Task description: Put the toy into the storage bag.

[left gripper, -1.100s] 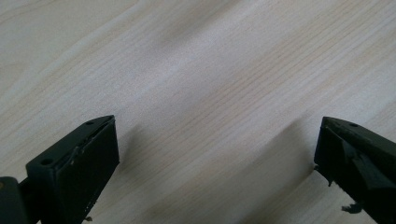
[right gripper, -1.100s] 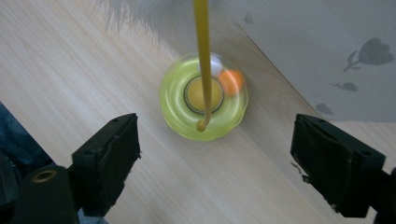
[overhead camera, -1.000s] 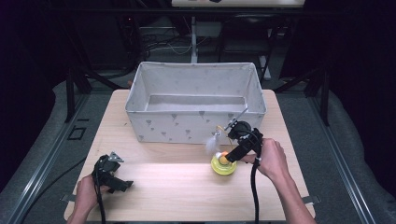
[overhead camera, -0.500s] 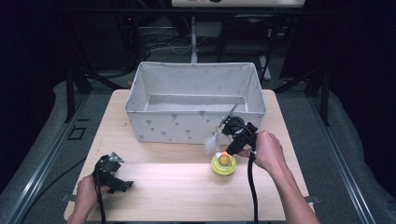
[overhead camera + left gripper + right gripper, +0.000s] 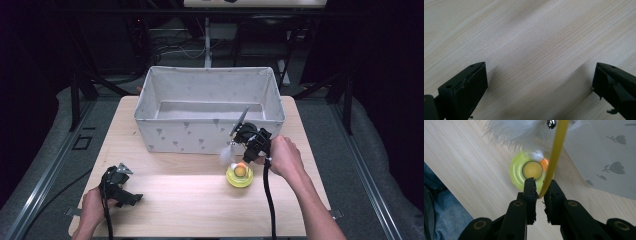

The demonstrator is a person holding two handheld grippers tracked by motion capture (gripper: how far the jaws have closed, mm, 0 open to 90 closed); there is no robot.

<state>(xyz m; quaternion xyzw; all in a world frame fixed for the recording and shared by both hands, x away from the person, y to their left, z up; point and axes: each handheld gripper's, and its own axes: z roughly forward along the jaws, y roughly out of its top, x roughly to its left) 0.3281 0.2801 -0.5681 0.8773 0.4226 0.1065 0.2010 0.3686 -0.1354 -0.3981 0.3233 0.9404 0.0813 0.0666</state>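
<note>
Right now the pale wooden table (image 5: 165,200) holds a big grey cloth bin with small tree prints (image 5: 175,132) at its far side. Just in front of the bin, toward the right, sits a yellow-green round base with an orange ball in it (image 5: 239,175). It looks like a pet toy. A thin yellow stick (image 5: 554,157) stands up from near the base, and fluffy white feathers (image 5: 516,130) and a tiny silver bell (image 5: 551,123) hang at its far end.

The right gripper (image 5: 539,193) has just been closing its jaws, and now they pinch the yellow stick low down, close to the base. I think that is a good place to hold it. The stick looks thin and bendy, so higher up it would wobble. The whole toy looks light, and the feathers are soft and easy to squash, so they are best left alone.

The left gripper (image 5: 539,82) rests on the near left part of the table, jaws wide, with nothing between them.
</note>
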